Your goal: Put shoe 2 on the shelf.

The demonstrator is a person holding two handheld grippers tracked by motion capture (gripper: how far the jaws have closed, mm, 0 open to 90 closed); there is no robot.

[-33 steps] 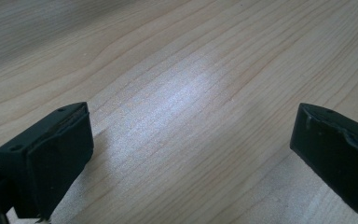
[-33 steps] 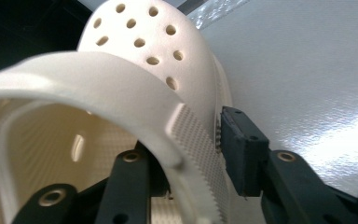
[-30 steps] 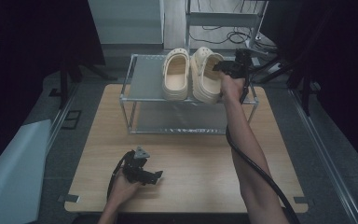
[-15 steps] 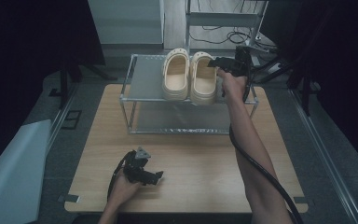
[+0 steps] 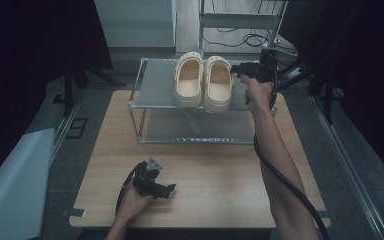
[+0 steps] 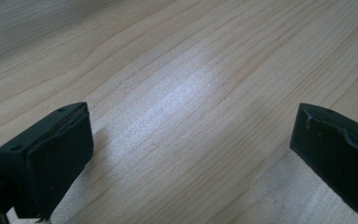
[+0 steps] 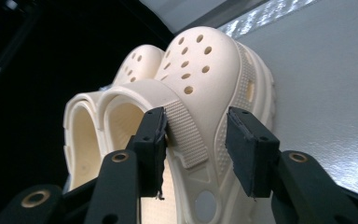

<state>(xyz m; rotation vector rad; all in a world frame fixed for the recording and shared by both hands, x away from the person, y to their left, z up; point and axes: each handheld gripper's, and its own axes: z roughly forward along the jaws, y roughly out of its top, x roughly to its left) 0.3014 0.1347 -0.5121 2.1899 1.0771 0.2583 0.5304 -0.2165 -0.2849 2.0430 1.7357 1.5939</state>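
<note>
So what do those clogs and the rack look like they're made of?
Clogs: probably moulded foam or soft plastic; matte cream, one-piece, with punched holes and ribbed sides. Rack: seemingly metal; shiny tube frame, dull grey sheet shelves with a soft sheen.

Wooden desk (image 5: 215, 175), light grain, rounded corners. At 12 o'clock on it: metal-frame shelf (image 5: 155, 87) with two levels, legs on the desk top. Upper level carries a pair of cream clogs (image 5: 202, 82), side by side and touching, heels toward 6 o'clock, sitting right of the shelf's centre. Lower level bare sheet. At 7 o'clock on the desk: left hand-held gripper (image 5: 155, 184) resting on the wood with a hand on it, jaws spread wide toward 3 o'clock.
</note>
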